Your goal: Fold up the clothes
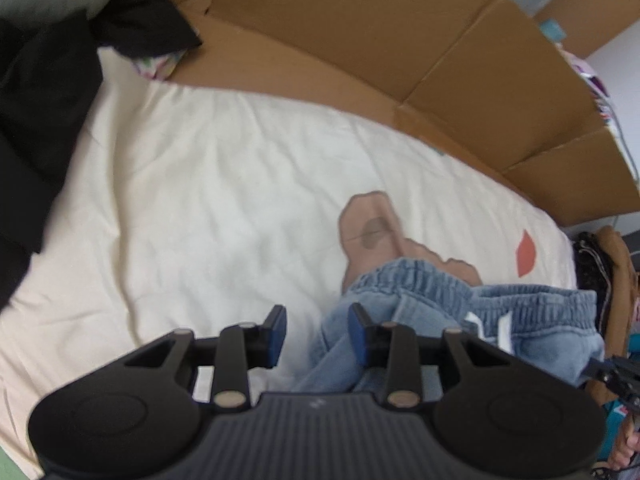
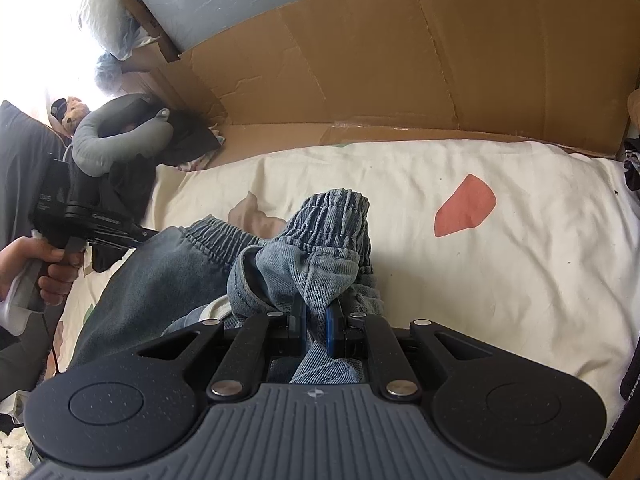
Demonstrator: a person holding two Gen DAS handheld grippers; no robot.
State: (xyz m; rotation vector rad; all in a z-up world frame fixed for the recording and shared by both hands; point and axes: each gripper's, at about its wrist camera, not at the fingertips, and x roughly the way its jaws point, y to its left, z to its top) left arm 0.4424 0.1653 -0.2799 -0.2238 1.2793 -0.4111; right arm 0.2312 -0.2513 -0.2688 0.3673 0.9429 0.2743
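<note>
Two tools present: right tool (image 2: 316,322) clamped on bunched denim trousers (image 2: 320,248); left tool (image 1: 317,332) part open, gripping nothing, over cream bedsheet (image 1: 200,200).

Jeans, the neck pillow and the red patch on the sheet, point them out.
jeans (image 2: 320,220): right wrist view, elastic waistband.
neck pillow (image 2: 104,148): right wrist view, grey curve.
red patch (image 2: 466,206): right wrist view, its middle.
</note>
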